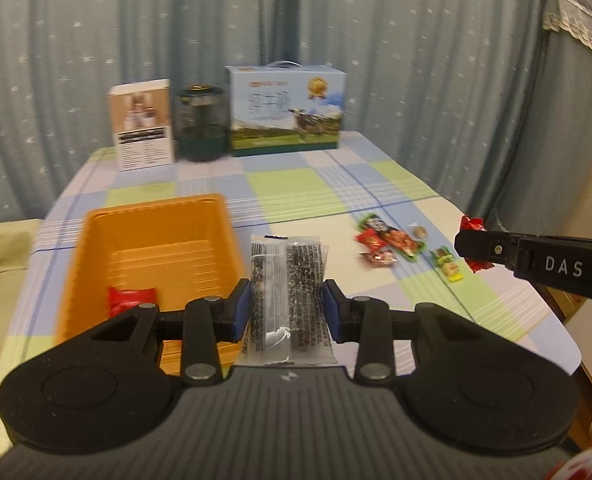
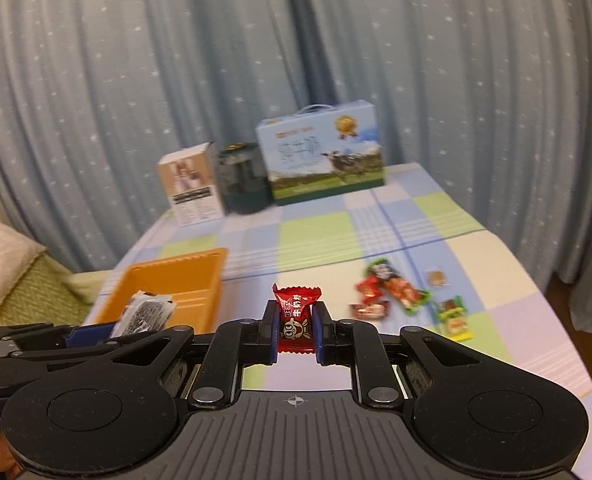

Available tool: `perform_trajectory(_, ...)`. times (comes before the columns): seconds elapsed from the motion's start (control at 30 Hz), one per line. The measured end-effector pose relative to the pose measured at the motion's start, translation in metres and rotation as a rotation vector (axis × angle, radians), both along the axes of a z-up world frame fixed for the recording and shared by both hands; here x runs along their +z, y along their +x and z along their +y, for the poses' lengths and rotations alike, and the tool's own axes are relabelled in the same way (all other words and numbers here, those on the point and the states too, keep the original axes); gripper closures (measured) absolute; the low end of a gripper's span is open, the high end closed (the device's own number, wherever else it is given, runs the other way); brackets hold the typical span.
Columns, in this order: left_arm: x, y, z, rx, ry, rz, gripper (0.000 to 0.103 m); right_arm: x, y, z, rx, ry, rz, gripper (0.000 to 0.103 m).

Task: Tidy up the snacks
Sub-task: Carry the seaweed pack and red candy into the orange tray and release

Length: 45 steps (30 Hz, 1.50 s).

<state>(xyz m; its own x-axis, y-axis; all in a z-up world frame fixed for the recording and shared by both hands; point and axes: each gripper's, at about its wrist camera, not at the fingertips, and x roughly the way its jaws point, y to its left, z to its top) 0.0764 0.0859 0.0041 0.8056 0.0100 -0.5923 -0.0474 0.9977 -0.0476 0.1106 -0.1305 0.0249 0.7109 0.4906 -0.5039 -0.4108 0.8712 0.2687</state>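
Observation:
My left gripper (image 1: 287,307) is shut on a clear packet of black sesame bars (image 1: 286,280), held just right of the orange tray (image 1: 96,232). A red snack (image 1: 130,298) lies in the tray. My right gripper (image 2: 295,330) is shut on a red wrapped candy (image 2: 296,314), held above the table; the right gripper also shows at the right of the left wrist view (image 1: 474,246). The packet (image 2: 146,312) and the tray (image 2: 212,264) show at the left of the right wrist view. Several loose candies (image 1: 392,242) (image 2: 400,292) lie on the checked tablecloth to the right.
At the table's far edge stand a white box (image 1: 142,124), a dark jar (image 1: 202,122) and a blue milk carton box (image 1: 286,110). Blue curtains hang behind. A sofa with a cushion (image 2: 4,256) is at the left. The table's right edge (image 1: 536,300) is near the candies.

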Motion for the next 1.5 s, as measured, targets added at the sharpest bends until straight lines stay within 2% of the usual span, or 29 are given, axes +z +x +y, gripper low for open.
perform_trajectory(0.3,0.006,-0.029,0.051,0.102,0.001,-0.004,0.069,-0.002,-0.012,0.051,0.098,-0.005,0.005,0.086)
perform_trajectory(0.57,0.001,-0.037,0.083,0.162,-0.013,0.005,0.069,-0.016,-0.008,0.086,0.166,-0.02,0.034,0.086)
perform_trajectory(0.97,-0.017,-0.016,0.115,0.188,-0.019,0.026,0.069,-0.041,0.016,0.129,0.225,-0.017,0.058,0.086)
perform_trajectory(1.1,-0.025,-0.005,0.126,0.198,-0.02,0.034,0.069,-0.05,0.026,0.141,0.251,-0.014,0.034,0.086)
perform_trajectory(1.5,-0.05,0.024,0.146,0.218,-0.015,0.067,0.069,-0.079,0.052,0.164,0.289,0.019,0.058,0.086)
